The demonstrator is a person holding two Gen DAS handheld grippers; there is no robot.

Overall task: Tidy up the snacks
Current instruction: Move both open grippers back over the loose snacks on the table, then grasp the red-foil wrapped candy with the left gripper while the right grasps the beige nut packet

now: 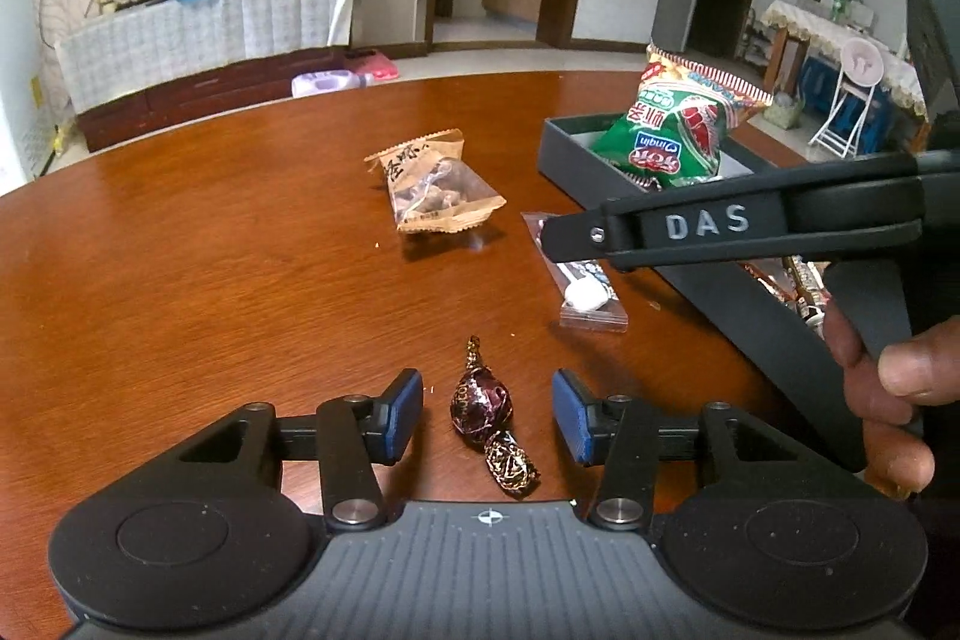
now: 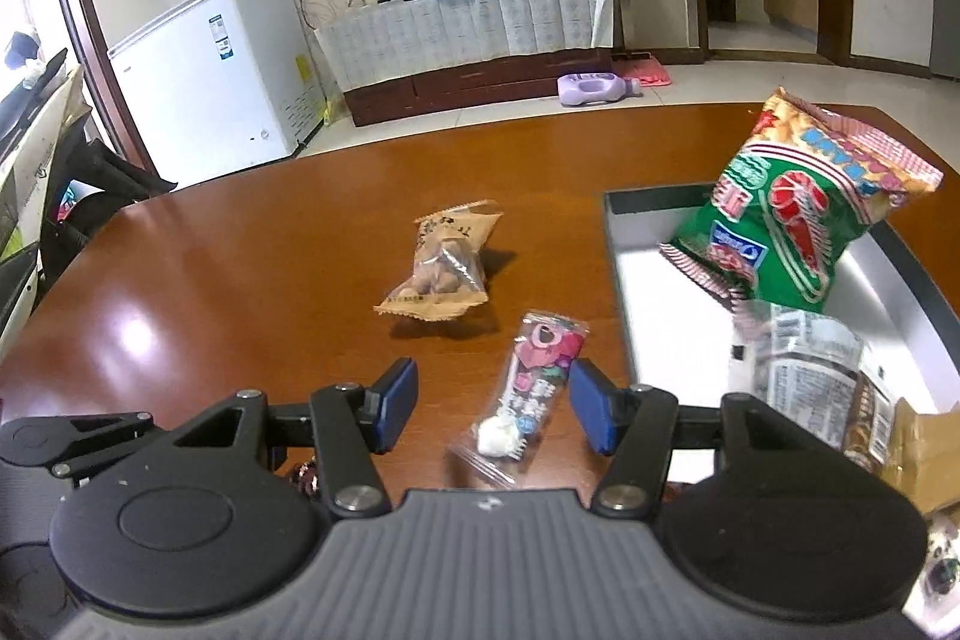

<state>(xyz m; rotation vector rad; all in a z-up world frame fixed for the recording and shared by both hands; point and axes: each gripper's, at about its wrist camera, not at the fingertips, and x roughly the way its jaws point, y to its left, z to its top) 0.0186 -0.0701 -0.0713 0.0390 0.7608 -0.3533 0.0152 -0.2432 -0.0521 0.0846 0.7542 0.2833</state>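
My left gripper (image 1: 487, 409) is open, its blue pads either side of a dark foil-wrapped candy (image 1: 483, 407) lying on the brown table (image 1: 210, 280). My right gripper (image 2: 493, 403) is open around a clear-wrapped pink lollipop packet (image 2: 531, 391), which also shows in the left wrist view (image 1: 585, 289). A tan nut packet (image 1: 429, 181) (image 2: 444, 262) lies mid-table. A green shrimp-chip bag (image 1: 678, 124) (image 2: 792, 214) leans in the dark box (image 1: 558, 148) (image 2: 624, 280) at the right.
More packets (image 2: 822, 376) lie in the box's near part. The right tool's arm (image 1: 750, 220) and the hand holding it cross the left wrist view. Beyond the table are a white freezer (image 2: 210, 70) and a covered cabinet (image 2: 468, 22).
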